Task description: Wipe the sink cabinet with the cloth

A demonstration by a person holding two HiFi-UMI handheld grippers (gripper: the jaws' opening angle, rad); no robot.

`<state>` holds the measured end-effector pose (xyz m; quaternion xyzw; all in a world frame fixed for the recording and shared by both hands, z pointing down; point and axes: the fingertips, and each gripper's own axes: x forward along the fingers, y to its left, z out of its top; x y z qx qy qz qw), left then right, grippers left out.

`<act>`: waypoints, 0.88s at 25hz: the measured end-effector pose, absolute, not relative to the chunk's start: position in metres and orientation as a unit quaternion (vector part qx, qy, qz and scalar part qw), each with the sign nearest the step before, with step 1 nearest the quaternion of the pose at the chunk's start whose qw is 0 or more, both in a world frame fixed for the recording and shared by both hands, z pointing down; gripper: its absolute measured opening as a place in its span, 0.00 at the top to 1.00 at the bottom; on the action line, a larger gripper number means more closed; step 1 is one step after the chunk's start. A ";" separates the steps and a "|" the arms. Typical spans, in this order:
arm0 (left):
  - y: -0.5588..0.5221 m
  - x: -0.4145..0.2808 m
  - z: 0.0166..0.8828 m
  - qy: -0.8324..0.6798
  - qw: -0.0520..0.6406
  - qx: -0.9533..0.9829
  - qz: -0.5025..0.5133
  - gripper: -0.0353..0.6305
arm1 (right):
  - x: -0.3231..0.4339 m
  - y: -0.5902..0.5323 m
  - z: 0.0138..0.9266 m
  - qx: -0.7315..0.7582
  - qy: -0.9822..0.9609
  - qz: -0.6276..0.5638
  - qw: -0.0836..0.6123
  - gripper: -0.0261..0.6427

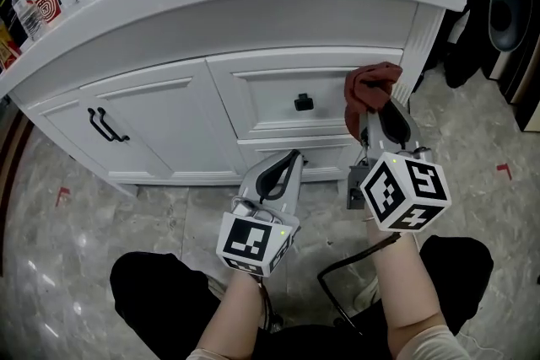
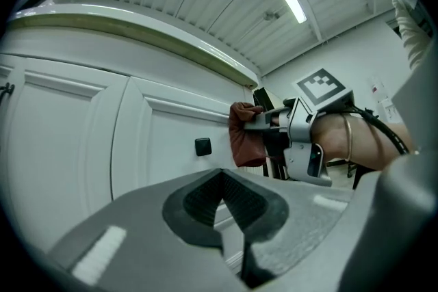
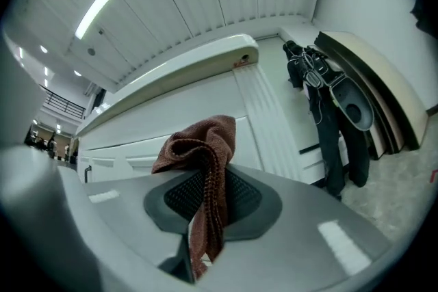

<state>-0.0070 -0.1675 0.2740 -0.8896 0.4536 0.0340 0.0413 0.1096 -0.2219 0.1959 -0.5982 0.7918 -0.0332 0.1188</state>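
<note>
Brown cloth clamped between jaws of right gripper.

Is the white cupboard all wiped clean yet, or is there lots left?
Done: the cloth is picked up and pinched in the right gripper. In hand: it is up at the top right corner of the drawer front. No wipe marks show, so I cannot tell what is already clean. Left: probably the doors and the rest. The left gripper is shut and empty.
</note>
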 end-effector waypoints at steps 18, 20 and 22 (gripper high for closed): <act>-0.185 -0.141 0.308 0.544 -0.001 -0.838 0.039 0.94 | -0.105 -0.232 0.257 -0.440 0.891 -0.080 0.083 0.83; -0.186 -0.140 0.309 0.540 -0.002 -0.841 0.041 0.94 | -0.096 -0.234 0.259 -0.456 0.882 -0.079 0.089 0.83; -0.187 -0.134 0.309 0.533 -0.003 -0.845 0.043 0.94 | -0.086 -0.235 0.259 -0.470 0.875 -0.074 0.089 0.82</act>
